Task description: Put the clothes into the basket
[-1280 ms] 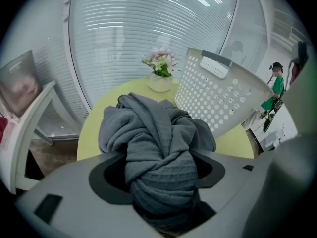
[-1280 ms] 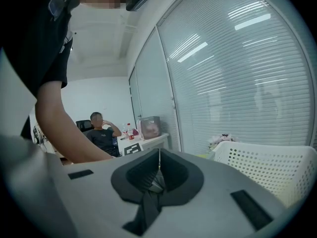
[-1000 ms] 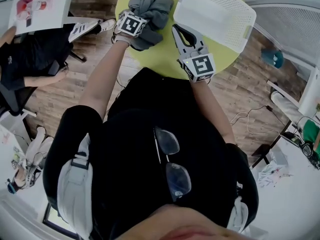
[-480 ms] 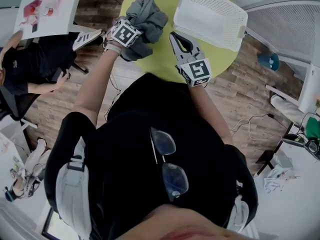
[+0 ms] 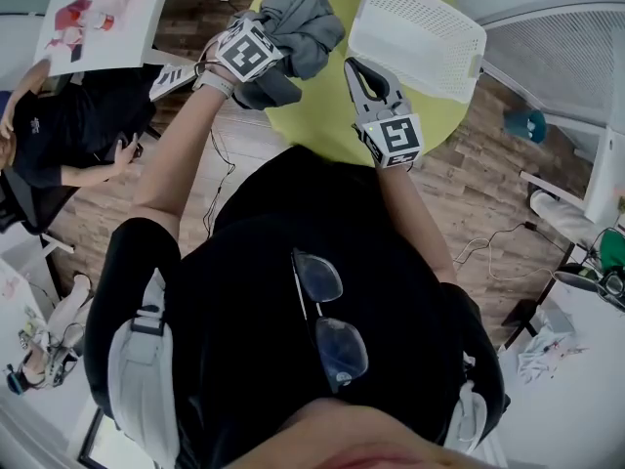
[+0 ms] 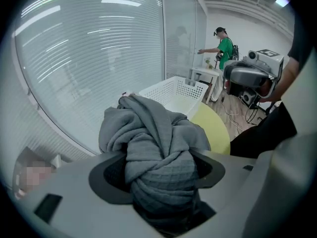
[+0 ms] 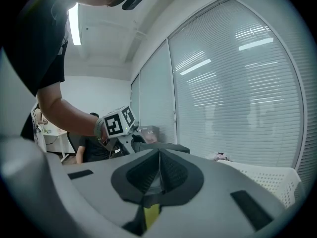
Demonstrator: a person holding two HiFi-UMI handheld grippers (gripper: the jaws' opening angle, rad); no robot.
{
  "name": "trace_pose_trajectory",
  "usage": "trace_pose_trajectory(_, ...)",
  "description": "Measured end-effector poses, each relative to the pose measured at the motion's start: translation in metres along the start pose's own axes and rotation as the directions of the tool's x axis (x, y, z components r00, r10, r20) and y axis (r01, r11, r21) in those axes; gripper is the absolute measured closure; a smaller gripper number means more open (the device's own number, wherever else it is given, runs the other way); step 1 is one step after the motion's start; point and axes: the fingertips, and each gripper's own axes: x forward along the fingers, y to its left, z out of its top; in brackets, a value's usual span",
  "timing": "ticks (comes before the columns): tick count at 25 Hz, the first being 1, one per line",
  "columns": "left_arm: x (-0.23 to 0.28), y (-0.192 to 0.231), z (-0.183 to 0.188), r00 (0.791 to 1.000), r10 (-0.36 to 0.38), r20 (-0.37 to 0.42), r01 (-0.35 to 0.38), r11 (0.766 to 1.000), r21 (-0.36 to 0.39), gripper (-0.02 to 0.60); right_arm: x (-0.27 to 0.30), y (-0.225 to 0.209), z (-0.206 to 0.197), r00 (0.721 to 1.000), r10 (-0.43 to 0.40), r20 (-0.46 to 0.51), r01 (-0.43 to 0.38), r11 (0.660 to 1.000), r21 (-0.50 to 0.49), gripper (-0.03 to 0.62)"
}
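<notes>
Clamping a bunched grey garment [image 5: 311, 18] in its jaws, the left claw [image 6: 159, 175] holds it over the yellow-green tabletop [image 5: 327, 115], near the white basket [image 5: 420, 27] but outside it. The basket stands on the tabletop's far right side. The right claw [image 5: 363, 74] points toward the basket, its 2 jaws together with nothing between them.

I am wearing a black shirt [image 5: 264, 262] and grey shoulder straps [image 5: 142, 360]. My left tongs [image 5: 276, 59] and right tongs [image 5: 357, 69] are bearing black-and-white cubes [image 5: 398, 135].
</notes>
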Motion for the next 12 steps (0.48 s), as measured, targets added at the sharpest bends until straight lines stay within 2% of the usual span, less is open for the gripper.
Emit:
trace_pose_trajectory(6, -0.018, 0.006, 0.050, 1.000, -0.005, 0.013, 0.003, 0.993, 0.114, 0.256, -0.007, -0.024, 0.010, 1.000, -0.021, 0.018, 0.021, 1.000, -0.005, 0.568)
trace_pose_trajectory(12, -0.015, 0.009, 0.093, 1.000, -0.020, 0.001, 0.019, 0.979, 0.205, 0.256, -0.023, -0.060, 0.002, 0.998, -0.066, 0.008, 0.066, 0.998, 0.017, 0.568)
